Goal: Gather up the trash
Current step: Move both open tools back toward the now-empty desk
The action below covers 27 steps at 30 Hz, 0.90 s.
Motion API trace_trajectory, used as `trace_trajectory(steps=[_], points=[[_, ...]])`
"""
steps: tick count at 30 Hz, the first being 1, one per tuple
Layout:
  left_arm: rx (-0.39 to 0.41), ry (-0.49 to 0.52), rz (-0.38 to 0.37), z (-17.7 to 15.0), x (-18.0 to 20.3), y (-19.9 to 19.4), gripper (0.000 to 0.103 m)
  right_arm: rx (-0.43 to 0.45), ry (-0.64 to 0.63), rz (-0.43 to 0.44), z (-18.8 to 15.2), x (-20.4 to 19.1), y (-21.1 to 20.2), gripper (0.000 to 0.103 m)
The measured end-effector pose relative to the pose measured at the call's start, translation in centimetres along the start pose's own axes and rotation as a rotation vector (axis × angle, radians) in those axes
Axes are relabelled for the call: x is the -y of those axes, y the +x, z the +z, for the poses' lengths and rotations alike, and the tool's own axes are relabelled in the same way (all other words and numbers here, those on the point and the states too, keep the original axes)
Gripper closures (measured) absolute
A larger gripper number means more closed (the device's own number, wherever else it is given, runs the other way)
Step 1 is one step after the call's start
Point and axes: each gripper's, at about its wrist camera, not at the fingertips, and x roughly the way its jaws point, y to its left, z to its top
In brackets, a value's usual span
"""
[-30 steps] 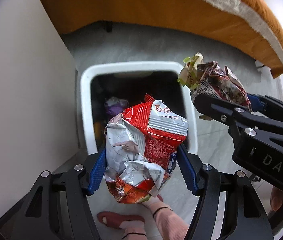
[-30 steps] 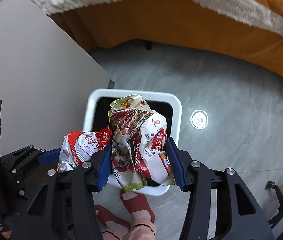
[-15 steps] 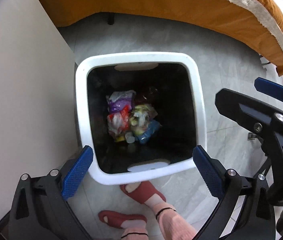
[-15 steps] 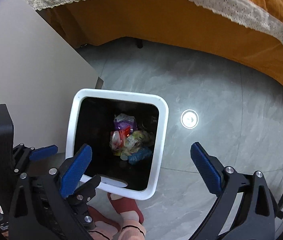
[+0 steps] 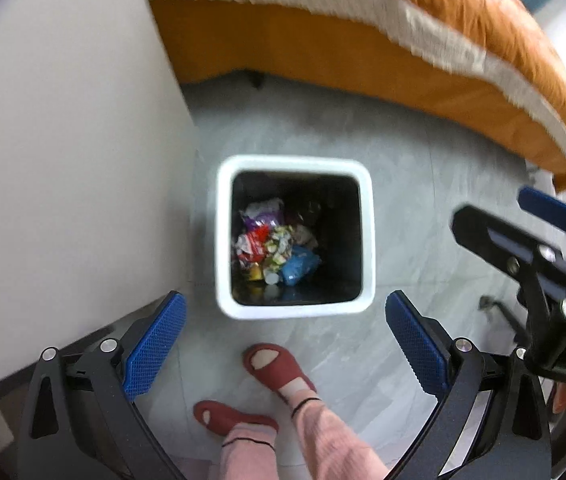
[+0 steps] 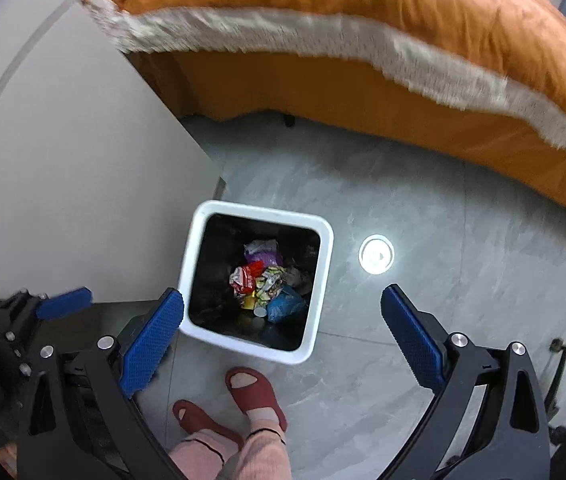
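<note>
A white square trash bin [image 5: 367, 240] stands on the grey floor, also in the right wrist view [image 6: 325, 280]. Crumpled wrappers [image 5: 273, 242] lie at its bottom, red, green, purple and blue; they show in the right wrist view too [image 6: 267, 280]. My left gripper [image 5: 285, 344] is open and empty, high above the bin's near rim. My right gripper [image 6: 283, 330] is open and empty above the bin; it also shows at the right of the left wrist view [image 5: 515, 224].
A white cabinet wall [image 5: 63, 160] stands left of the bin. An orange bed with a white fringe [image 6: 363, 40] fills the back. The person's feet in red slippers [image 5: 279, 368] stand just before the bin. A round floor drain [image 6: 377, 255] lies right of the bin.
Both grippers opened and dropped their snack wrappers into the bin. Since then both have risen, so the bin looks smaller and farther below.
</note>
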Motion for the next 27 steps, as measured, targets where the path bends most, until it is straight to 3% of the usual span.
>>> trace_trajectory(steps=[3,7,12,16,21,27], points=[[0.063,-0.032,0.031,-0.1,-0.1,-5.2,0.005,0.06,-0.019,-0.018,0.4,-0.6,-4.2,0.005],[0.177,-0.022,0.136,-0.3,0.6,-12.6,0.005,0.162,-0.006,-0.006,0.9,-1.2,-11.4,0.005],[0.354,-0.064,0.146,-0.9,1.3,-22.6,0.005,0.297,-0.026,-0.019,1.8,-2.6,-19.1,0.005],[0.474,-0.123,0.149,-1.9,0.4,-29.2,0.005,0.42,-0.042,0.02,2.8,-4.7,-24.9,0.005],[0.608,-0.209,0.182,-4.1,-2.6,-36.7,0.005,0.556,-0.112,0.073,4.0,-8.9,-30.9,0.005],[0.744,-0.342,0.269,-7.5,-8.0,-43.5,0.005,0.608,-0.217,0.18,5.1,-14.7,-35.0,0.005]])
